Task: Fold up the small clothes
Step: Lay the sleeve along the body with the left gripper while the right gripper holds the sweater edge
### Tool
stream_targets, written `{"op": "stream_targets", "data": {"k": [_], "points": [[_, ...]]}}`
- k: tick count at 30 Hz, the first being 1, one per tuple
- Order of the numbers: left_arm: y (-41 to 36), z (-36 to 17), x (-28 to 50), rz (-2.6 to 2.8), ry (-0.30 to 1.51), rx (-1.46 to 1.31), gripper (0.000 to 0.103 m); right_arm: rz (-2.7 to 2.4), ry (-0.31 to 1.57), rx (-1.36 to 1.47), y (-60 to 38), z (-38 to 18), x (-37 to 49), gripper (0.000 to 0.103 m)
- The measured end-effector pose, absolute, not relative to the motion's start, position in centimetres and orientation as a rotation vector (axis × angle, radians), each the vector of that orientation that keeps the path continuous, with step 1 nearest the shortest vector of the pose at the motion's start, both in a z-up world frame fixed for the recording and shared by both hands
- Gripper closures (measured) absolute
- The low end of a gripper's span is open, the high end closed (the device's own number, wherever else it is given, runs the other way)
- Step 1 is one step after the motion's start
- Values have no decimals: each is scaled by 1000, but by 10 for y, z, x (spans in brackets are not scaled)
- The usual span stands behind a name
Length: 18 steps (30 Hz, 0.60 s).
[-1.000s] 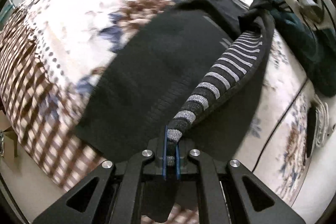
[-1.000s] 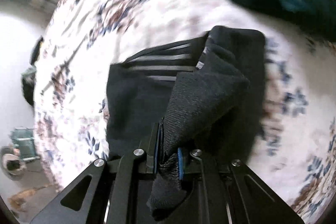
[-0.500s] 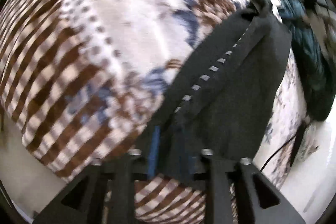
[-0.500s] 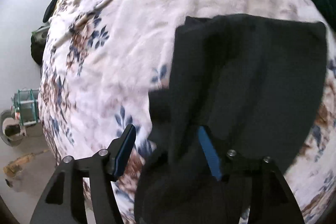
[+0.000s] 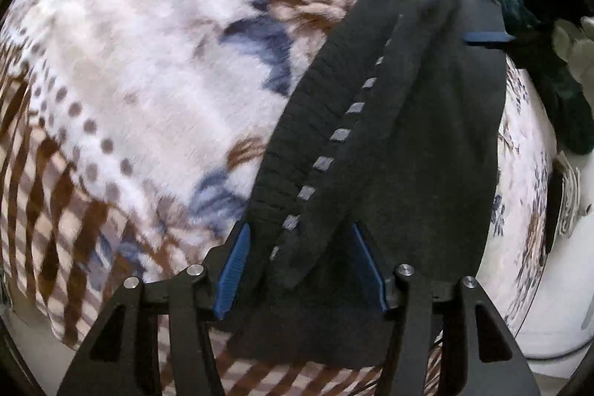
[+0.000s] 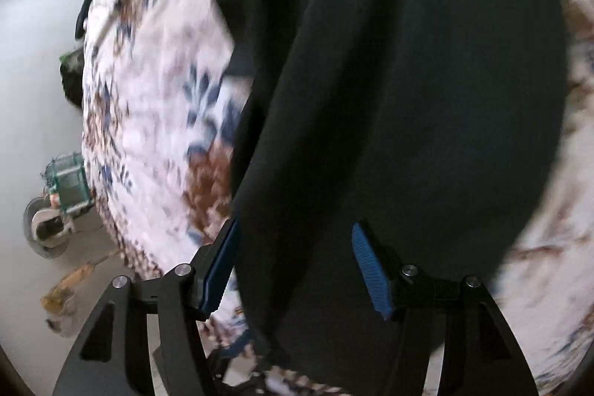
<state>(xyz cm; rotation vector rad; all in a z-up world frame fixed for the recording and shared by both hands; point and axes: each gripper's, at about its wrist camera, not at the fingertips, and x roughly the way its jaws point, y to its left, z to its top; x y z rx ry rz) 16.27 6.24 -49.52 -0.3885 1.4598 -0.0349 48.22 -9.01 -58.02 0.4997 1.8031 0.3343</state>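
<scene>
A black knit garment with a row of small grey stripes lies folded lengthwise on the floral blanket. My left gripper is open, its blue pads on either side of the garment's near end, not pinching it. In the right wrist view the same black garment fills the middle, and my right gripper is open over its near edge. The right gripper's blue pad shows at the garment's far end in the left wrist view.
A dark teal garment is heaped at the far right of the bed. The bed edge and white floor lie to the left in the right wrist view, with a small green crate on the floor.
Both grippers have opened and let go of the black garment, which has dropped from a lifted fold to lying flat on the blanket. Both grippers have moved in low over it.
</scene>
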Motion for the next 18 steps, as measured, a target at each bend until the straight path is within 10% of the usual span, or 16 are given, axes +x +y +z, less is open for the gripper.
{"op": "stream_targets", "data": {"k": [13, 14, 15, 18], "points": [[63, -501, 150, -18, 1502, -369, 50, 456, 1703, 434, -47, -548, 496, 38], [61, -502, 152, -7, 1498, -323, 56, 435, 1693, 418, -59, -545, 501, 38], [61, -503, 153, -17, 1481, -312, 91, 402, 1681, 407, -76, -541, 507, 38], [60, -504, 156, -45, 1462, -290, 96, 304, 1656, 398, -123, -532, 533, 38]]}}
